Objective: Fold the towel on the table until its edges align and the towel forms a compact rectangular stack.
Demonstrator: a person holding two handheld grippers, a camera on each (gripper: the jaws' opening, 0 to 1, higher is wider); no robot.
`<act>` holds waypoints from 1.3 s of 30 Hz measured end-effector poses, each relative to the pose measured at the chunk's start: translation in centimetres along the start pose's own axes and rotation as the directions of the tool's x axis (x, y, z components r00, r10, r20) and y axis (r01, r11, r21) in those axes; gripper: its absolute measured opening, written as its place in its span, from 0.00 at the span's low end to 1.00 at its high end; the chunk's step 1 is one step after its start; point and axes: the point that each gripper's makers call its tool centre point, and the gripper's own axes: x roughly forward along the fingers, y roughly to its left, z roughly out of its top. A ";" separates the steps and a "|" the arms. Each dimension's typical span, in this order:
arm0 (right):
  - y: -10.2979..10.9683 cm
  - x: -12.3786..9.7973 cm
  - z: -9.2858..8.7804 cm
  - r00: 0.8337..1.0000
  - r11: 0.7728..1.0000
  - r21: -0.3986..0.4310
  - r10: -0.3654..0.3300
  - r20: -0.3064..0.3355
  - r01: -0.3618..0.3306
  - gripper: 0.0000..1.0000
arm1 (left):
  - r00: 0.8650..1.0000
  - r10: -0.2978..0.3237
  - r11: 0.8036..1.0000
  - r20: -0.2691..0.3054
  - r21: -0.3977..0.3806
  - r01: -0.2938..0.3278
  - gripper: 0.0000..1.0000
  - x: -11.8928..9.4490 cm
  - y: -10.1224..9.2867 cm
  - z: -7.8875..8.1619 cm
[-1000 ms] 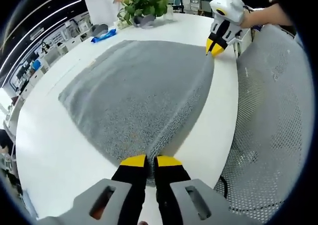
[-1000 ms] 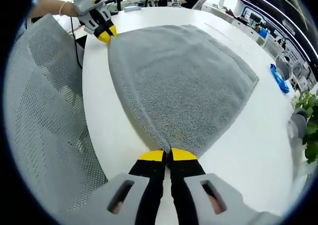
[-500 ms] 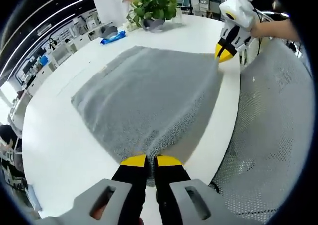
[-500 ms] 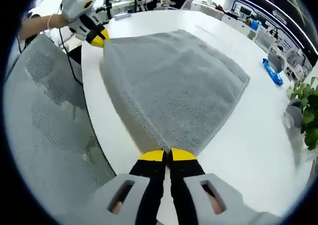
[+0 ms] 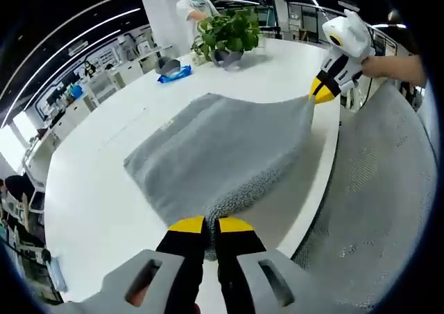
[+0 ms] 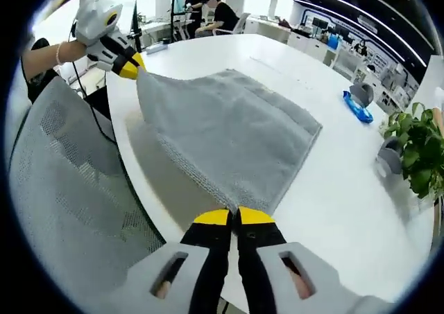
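Holding the towel (image 5: pixel 215 154) by its two near corners, I have the near edge lifted off the white desk (image 5: pixel 97 189) while the far half lies flat. The left gripper (image 5: pixel 205 225) has its jaws pinched tight on one corner; the right gripper (image 6: pixel 232 217) is clamped on the other. The free far edge lies straight ahead of both. The towel is grey, nubbly, sagging between grips. A potted plant (image 5: pixel 229 33) sits beyond.

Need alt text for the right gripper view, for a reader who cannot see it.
The right gripper pinches a near corner of a grey towel, raised off the white table; the left gripper holds the other near corner. A mesh chair back stands nearby.
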 end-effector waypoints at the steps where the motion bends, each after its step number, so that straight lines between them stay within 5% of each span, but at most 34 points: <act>1: -0.1 -0.2 0.2 1.000 1.000 0.007 -0.004 0.009 0.004 0.00 | 1.000 0.009 1.000 0.005 -0.005 -0.008 0.05 -0.2 0.1 0.1; 14: -0.5 -3.0 2.3 0.996 0.997 0.075 -0.032 0.082 0.026 0.00 | 0.998 0.040 0.998 0.048 -0.049 -0.037 0.05 -2.9 0.9 2.2; 26: -2.3 -5.3 5.4 0.980 0.992 0.064 -0.121 0.159 0.112 0.00 | 0.984 0.104 0.989 0.145 -0.116 -0.087 0.05 -5.6 3.0 6.3; 39: -5.2 -4.4 8.8 0.959 0.979 0.067 -0.203 0.199 0.194 0.00 | 0.982 0.127 0.983 0.141 -0.152 -0.105 0.05 -4.0 5.5 7.1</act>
